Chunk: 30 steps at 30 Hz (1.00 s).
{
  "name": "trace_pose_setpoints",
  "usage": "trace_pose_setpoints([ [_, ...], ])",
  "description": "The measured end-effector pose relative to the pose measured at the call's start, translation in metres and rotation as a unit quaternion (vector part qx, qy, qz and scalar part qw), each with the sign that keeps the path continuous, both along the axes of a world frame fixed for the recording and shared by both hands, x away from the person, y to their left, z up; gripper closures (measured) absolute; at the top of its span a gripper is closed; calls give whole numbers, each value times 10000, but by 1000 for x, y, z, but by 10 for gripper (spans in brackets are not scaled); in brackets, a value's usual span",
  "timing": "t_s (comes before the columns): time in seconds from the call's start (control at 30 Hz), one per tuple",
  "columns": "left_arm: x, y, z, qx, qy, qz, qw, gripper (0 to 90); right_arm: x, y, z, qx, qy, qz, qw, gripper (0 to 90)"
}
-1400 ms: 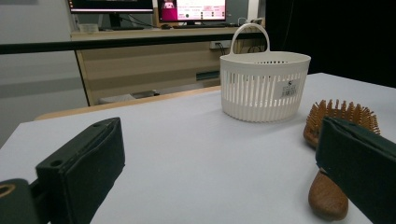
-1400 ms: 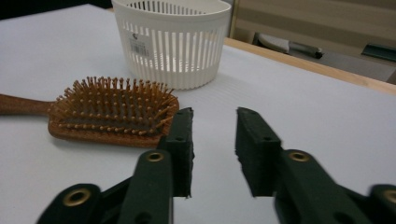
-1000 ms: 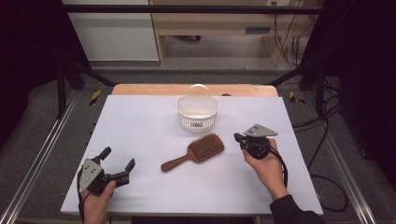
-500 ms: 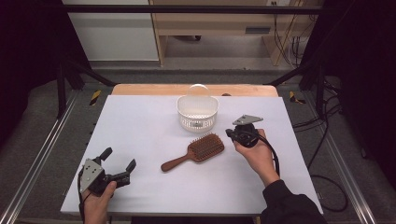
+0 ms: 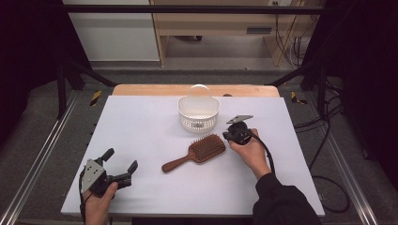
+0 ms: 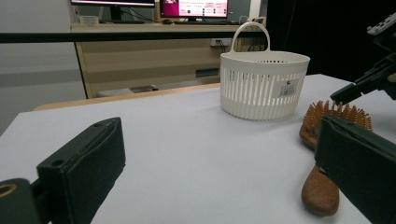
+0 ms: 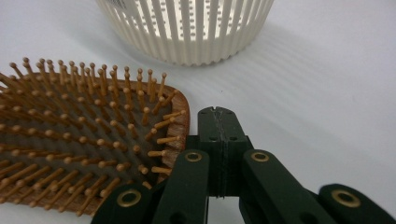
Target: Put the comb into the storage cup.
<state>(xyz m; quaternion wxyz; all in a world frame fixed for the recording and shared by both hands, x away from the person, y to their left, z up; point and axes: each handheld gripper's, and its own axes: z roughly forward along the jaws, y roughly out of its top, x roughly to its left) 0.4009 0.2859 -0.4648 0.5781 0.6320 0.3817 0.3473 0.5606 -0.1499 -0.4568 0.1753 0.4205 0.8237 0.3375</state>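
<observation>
- The right gripper [image 7: 219, 116] is keeping its two black jaws pressed flat together, with nothing pinched between them.
- Its tip is sitting just beside the rounded end of the hairbrush [image 5: 201, 151], at the edge of the wooden head. I cannot tell if it is touching the wood.
- With the jaws closed like that, it looks more ready to nudge the hairbrush than to grab it. To pick it up, the jaws would need to be opening first.
- The hairbrush is lying flat on the white table [image 5: 141, 122] with its bristles pointing up. Its handle is pointing away from the right gripper, toward the near left.
- The left gripper [image 5: 119, 168] is resting well apart from the hairbrush, out past the handle end. Its jaws are spread wide and holding nothing.
- It seems to be waiting its turn, aimed along the table at the hairbrush handle.
- The white basket [image 5: 199, 112] is standing upright just behind the hairbrush, near its bristle end, with its handle sticking up.
- In the high view nothing is showing inside the basket.
- It is sitting close by, so it may be the place where the hairbrush is going.
</observation>
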Motion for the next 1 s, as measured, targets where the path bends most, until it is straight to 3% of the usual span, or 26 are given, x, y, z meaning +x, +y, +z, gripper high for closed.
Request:
trace_pose_setpoints([
  [0.17,0,0,0,-1,25,-12,10000,19,2,5,-5,-8,93,28,10000,900],
  [0.4,1,-1,-1,23,43,-48,10000,19,1,11,-6,-134,17,90,9999,900],
  [0.57,1,-2,-1,42,53,-64,10000,19,-2,17,-6,-95,-5,153,9998,900],
  [1.0,1,-2,-1,41,73,-65,9999,19,-21,64,-7,-95,-38,609,9981,900],
])
